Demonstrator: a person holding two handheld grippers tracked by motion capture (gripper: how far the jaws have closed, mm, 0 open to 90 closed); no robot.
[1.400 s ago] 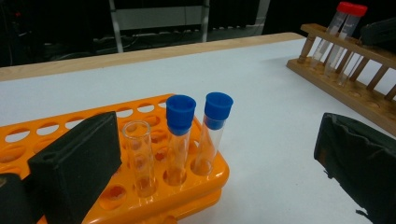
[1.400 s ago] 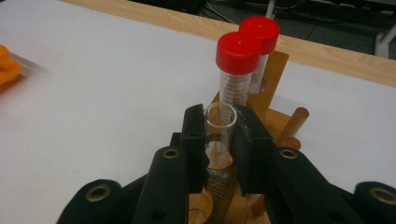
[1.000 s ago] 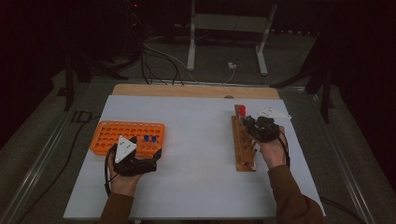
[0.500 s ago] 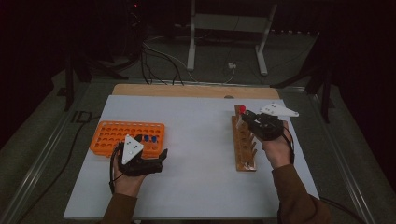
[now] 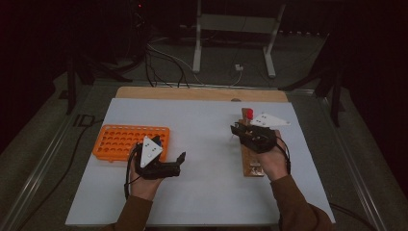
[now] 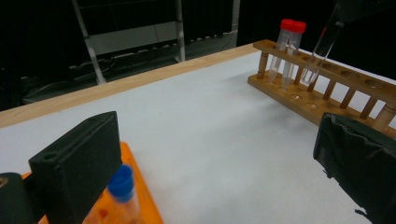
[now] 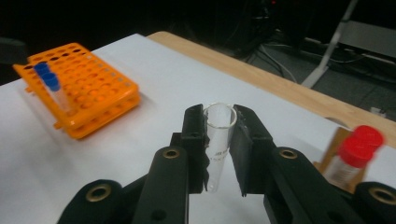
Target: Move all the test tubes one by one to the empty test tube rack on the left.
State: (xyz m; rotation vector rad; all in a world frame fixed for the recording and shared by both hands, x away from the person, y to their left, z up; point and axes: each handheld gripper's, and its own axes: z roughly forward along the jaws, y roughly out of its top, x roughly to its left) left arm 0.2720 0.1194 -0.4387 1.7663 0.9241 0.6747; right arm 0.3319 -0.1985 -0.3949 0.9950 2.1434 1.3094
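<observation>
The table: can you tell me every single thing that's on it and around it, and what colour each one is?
Clear test tube: one, see-through, no cap, pinched in the right gripper.
Red-capped tubes: two, standing at one end of the wooden rack.
Wooden rack: one, light brown, right side of the table.
Orange rack: one, left side of the table.
Blue-capped tubes: two, standing in the orange rack.
Table: one, white top with a wooden far edge.
Metal stand: one, pale grey, on the floor behind.
Left gripper: black, jaws apart, nothing between them.
Right gripper: black, closed on the clear test tube.
</observation>
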